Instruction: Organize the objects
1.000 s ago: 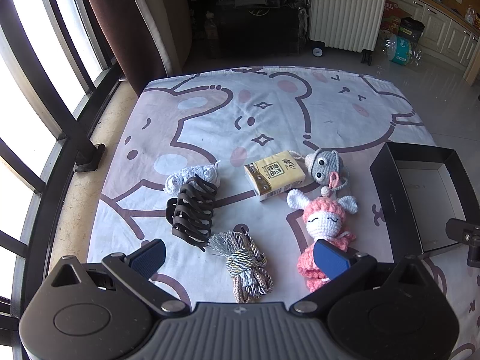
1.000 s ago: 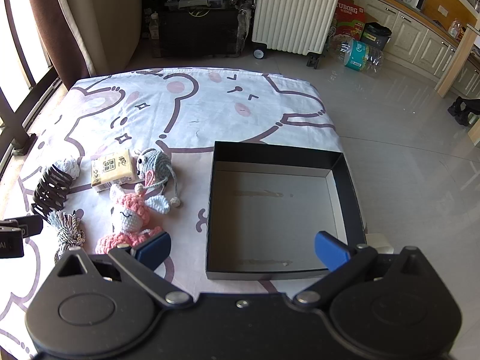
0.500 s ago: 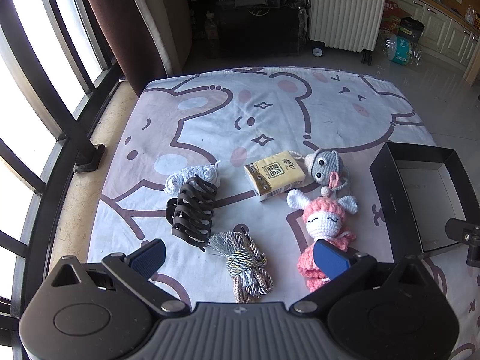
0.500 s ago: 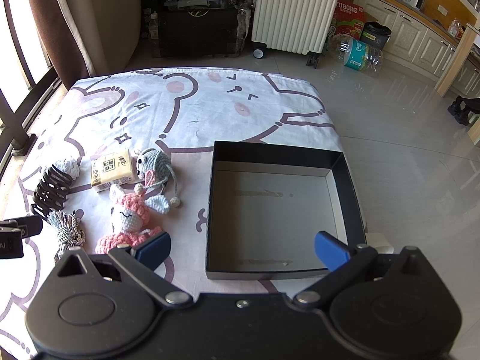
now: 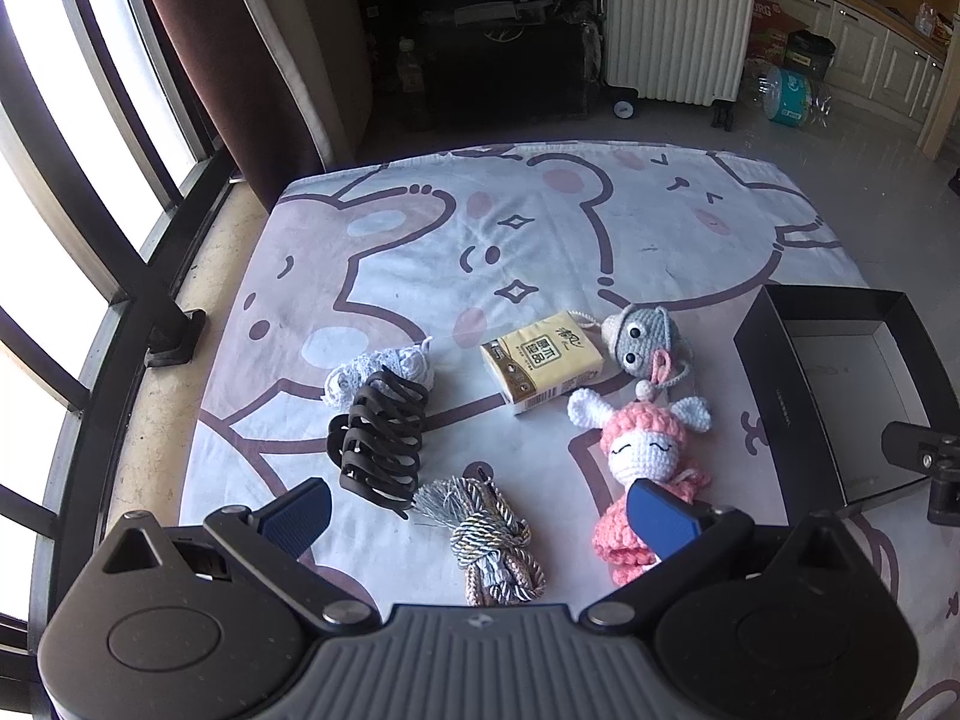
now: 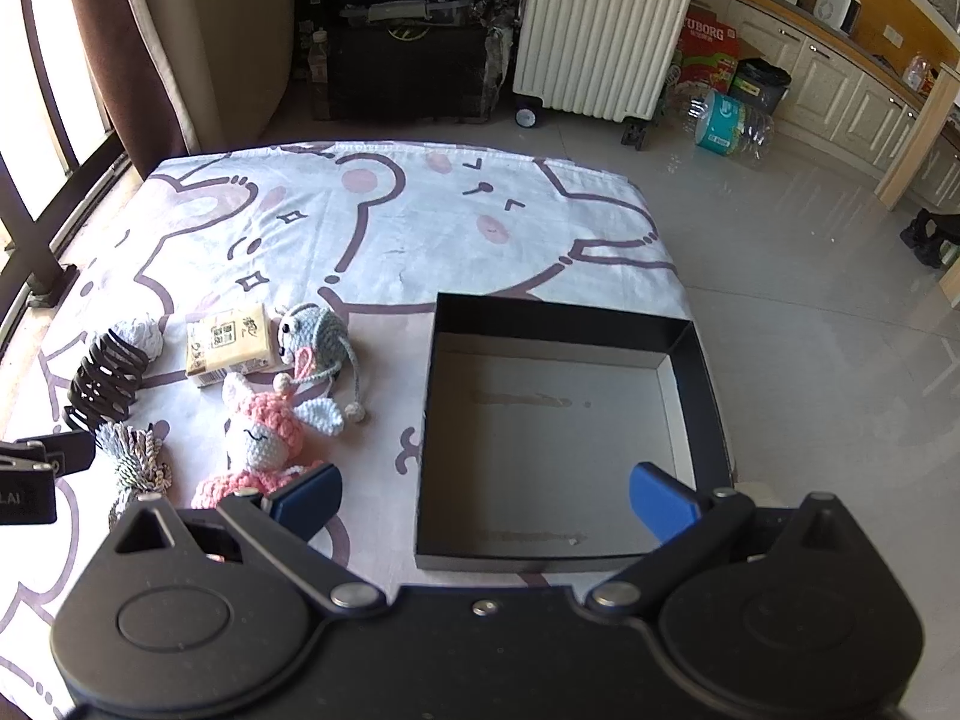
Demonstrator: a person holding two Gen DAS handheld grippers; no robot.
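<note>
Two handheld tools hover above a cartoon-bear sheet spread over a low flat surface; what lies under the sheet cannot be seen. Nothing has been sorted yet, judging by the layout.

The left tool has its two blue-padded fingers spread wide apart and holds nothing. It sits over the cluster of loose items, probably because the first pick will come from there. Directly between its fingers lies a bundle of twisted cord with a grey tassel. Just beyond that is a black claw hair clip, touching a small pale crocheted piece. To the right lies a pink and white crocheted doll, its skirt partly hidden behind the tool's right finger. Farther back sit a yellow tissue packet and a grey crocheted mouse, side by side and touching.

The right tool is also spread wide and empty. It hangs over the near edge of a shallow black box, which stands open and empty at the right of the sheet, well apart from most items. The box looks like the intended destination, so this tool seems stationed to receive or steady things there.

All six items rest on the sheet outside the box, the doll and mouse nearest to it.
</note>
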